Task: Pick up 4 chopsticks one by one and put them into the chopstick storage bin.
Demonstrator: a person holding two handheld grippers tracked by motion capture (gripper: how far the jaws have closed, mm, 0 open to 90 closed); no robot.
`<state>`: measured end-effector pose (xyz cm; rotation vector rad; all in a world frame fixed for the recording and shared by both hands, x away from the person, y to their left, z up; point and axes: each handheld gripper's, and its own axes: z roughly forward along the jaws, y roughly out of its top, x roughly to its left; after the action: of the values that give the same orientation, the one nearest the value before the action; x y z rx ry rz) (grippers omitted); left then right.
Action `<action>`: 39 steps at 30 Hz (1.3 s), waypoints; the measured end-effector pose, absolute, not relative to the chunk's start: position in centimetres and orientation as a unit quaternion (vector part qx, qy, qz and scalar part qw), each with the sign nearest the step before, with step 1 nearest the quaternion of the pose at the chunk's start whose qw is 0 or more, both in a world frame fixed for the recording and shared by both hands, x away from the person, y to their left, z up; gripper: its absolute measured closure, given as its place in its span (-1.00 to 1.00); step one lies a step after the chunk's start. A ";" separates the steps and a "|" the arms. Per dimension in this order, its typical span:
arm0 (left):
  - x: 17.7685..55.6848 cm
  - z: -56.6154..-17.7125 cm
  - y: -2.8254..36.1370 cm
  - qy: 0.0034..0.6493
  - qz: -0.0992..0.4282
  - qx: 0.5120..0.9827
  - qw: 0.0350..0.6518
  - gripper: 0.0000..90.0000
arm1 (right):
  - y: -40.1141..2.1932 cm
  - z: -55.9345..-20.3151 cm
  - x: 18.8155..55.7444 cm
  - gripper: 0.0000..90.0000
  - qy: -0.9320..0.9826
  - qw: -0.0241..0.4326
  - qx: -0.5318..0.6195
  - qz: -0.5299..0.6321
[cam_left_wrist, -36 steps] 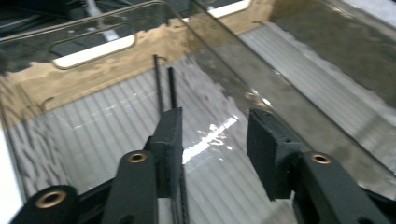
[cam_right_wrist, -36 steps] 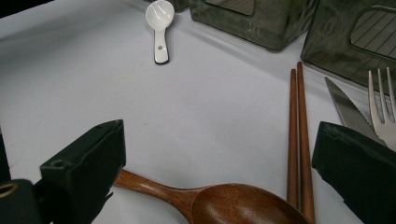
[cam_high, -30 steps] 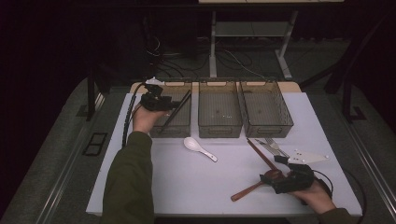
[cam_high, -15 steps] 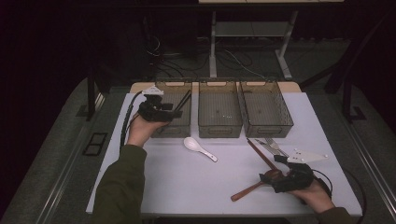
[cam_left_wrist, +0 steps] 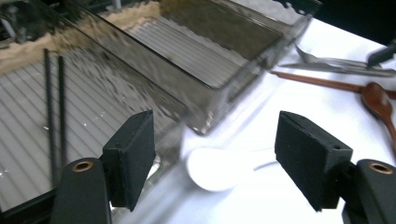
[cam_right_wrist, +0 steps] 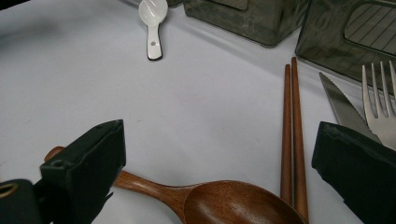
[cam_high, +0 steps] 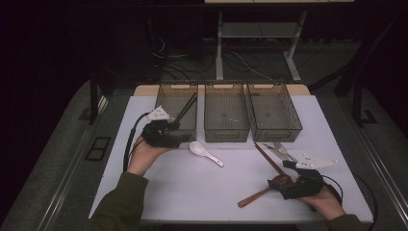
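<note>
My left gripper (cam_high: 178, 139) hovers at the near front corner of the left bin (cam_high: 166, 103). Its jaws have just been opening and grip nothing. In the left gripper view (cam_left_wrist: 215, 140) the white ceramic spoon (cam_left_wrist: 219, 168) lies on the table beyond the open pads, not touched. Two black chopsticks (cam_left_wrist: 53, 121) lie inside the left bin. My right gripper (cam_right_wrist: 224, 140) rests open at the near right, with the wooden spoon (cam_right_wrist: 224, 200) on the table between its jaws, not pinched. Beside it lie the brown chopsticks (cam_right_wrist: 292, 135).
Three clear bins stand in a row at the back of the white table (cam_high: 192, 187); the middle bin (cam_high: 226, 130) and right bin (cam_high: 288, 127) look bare. A fork (cam_right_wrist: 380, 93) and a knife (cam_right_wrist: 343, 107) lie right of the brown chopsticks.
My left gripper has drawn back from over the left bin toward the near side, closer to the white spoon, and its jaws have spread wider. The right hand has stayed put.
</note>
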<state>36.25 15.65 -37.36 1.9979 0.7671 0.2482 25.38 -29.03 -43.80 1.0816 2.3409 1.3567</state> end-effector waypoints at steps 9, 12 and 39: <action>32.2 -39.3 15.4 0.297 0.124 0.817 0.480 -0.54 | -29.0 -43.7 25.3 -0.93 0.800 0.118 0.366 0.460; 31.3 -40.0 15.4 0.297 0.112 0.816 0.483 -0.62 | -29.0 -43.7 25.3 -0.93 0.801 0.117 0.366 0.458; 27.6 -43.0 15.7 0.280 0.068 0.833 0.472 -1.00 | -31.7 -42.0 25.5 -0.14 0.808 0.114 0.404 0.413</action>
<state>27.57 15.71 -42.97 2.0393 0.6860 0.1662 25.49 -31.73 -41.96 1.1837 2.3705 1.2125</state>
